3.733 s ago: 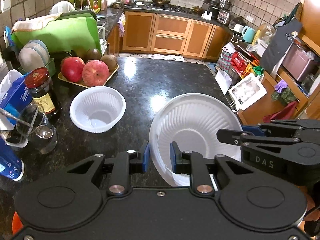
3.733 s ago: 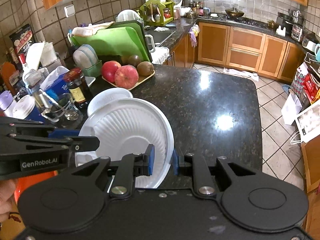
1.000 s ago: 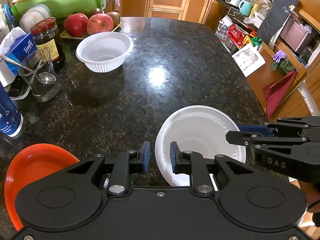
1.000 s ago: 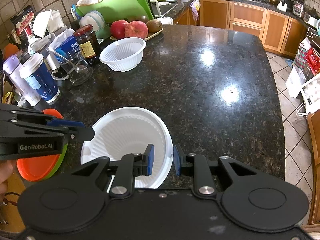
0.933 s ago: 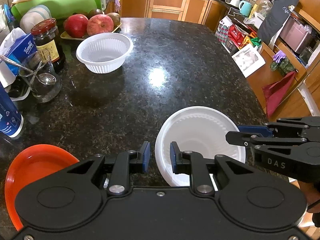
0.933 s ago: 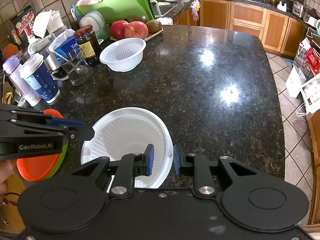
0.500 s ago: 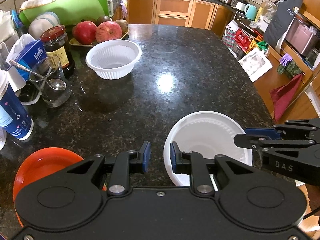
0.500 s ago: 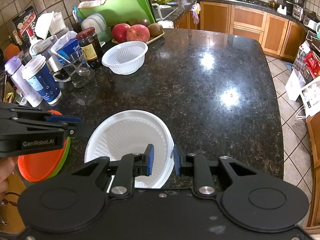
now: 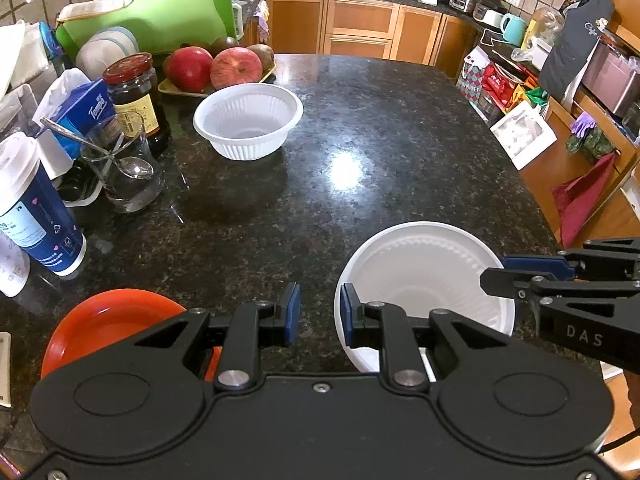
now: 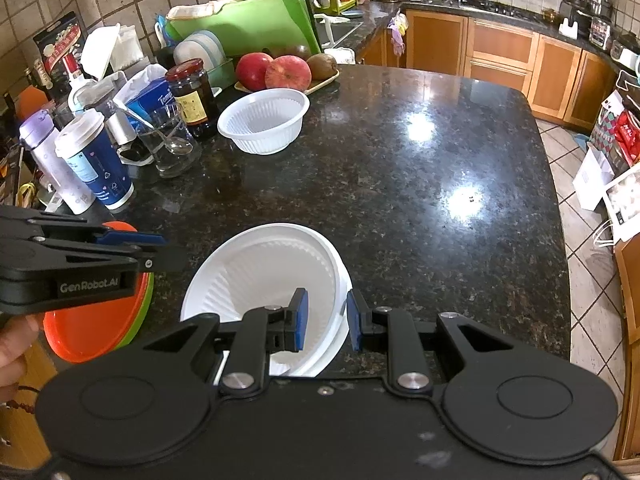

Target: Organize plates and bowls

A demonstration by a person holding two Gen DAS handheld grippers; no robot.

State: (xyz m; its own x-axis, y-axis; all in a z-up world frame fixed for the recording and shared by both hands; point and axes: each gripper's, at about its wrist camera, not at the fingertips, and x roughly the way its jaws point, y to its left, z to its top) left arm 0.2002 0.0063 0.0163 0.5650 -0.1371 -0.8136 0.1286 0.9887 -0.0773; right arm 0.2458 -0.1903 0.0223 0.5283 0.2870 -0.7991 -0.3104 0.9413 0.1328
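A white plate lies near the front edge of the black granite counter; it also shows in the left wrist view. My right gripper has its jaws open a little, straddling the plate's right rim without pinching it. My left gripper is open and empty just left of the plate. A white ribbed bowl stands at the far left of the counter; it shows in the right wrist view too. An orange plate sits on a green one at the front left.
Along the left edge stand a blue paper cup, a glass with a spoon, a dark jar, a tissue pack and a fruit tray with apples. A green cutting board leans behind.
The right gripper set the white plate down near the front edge and its jaws have opened off the rim. Both grippers have drawn back slightly; the left stays open.
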